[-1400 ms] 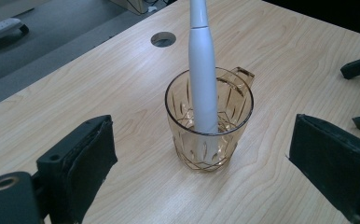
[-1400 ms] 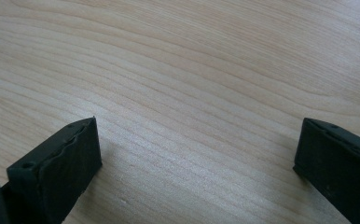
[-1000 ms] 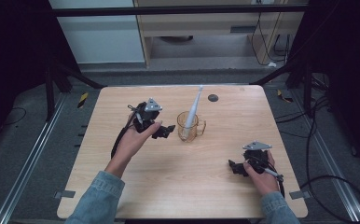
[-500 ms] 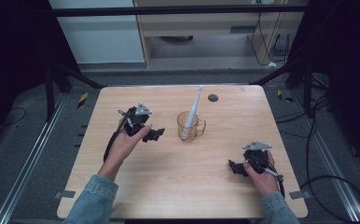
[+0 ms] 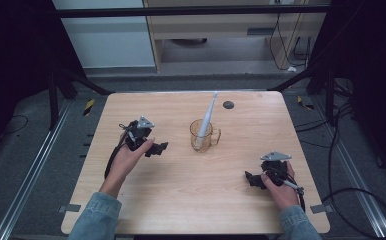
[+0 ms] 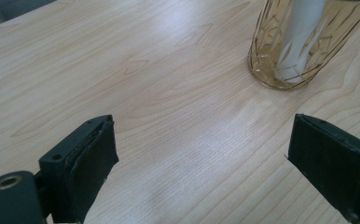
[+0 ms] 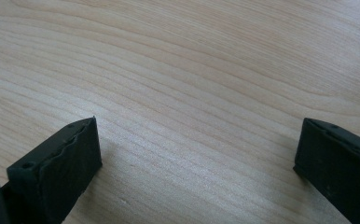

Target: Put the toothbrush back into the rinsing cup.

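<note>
My left gripper sits on the pale wood-grain table, black jaws spread wide with nothing between them, padded faces rough-edged in the left gripper view. Ahead of it, apart from the jaws, stands an amber cut-glass mug with faceted walls and a small handle; a smooth white toothbrush leans inside it, tilted, head well above the rim. My right gripper rests near the table's right front edge, jaws likewise wide apart over bare grain. A small dark round disc lies toward the far edge

The left tool has drawn back from the glass mug, jaws apart
</note>
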`<action>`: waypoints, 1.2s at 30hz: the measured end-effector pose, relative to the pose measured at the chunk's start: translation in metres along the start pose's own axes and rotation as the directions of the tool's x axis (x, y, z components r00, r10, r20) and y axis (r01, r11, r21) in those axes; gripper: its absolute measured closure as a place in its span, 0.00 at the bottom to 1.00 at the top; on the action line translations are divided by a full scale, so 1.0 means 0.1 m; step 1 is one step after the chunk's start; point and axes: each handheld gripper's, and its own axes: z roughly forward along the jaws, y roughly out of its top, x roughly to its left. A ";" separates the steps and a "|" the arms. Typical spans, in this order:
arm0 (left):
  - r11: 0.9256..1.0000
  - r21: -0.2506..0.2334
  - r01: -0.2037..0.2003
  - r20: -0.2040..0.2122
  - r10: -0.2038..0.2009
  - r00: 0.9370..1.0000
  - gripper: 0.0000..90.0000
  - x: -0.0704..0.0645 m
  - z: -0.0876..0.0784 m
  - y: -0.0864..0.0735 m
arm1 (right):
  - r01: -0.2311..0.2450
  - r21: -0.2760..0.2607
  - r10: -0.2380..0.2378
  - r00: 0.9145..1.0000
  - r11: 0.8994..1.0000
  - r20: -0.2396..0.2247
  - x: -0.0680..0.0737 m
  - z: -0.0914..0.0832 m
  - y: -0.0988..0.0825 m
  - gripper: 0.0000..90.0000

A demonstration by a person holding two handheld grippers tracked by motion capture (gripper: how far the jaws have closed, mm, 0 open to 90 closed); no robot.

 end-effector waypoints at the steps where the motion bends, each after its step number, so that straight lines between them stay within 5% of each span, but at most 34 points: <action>1: 1.000 0.006 0.001 0.000 -0.001 1.000 0.08 0.01 0.00 -0.02 | 0.000 0.000 0.000 1.000 1.000 0.000 0.00 0.00 0.00 0.00; 15: 0.998 0.059 0.038 -0.004 -0.038 0.999 0.08 0.16 0.06 -0.29 | 0.000 0.000 0.000 1.000 1.000 0.000 0.00 0.00 0.00 0.00; 36: 0.984 0.134 0.121 -0.128 -0.104 0.986 0.08 0.52 0.09 -0.64 | 0.000 0.000 0.000 1.000 1.000 0.000 0.00 0.00 0.00 0.00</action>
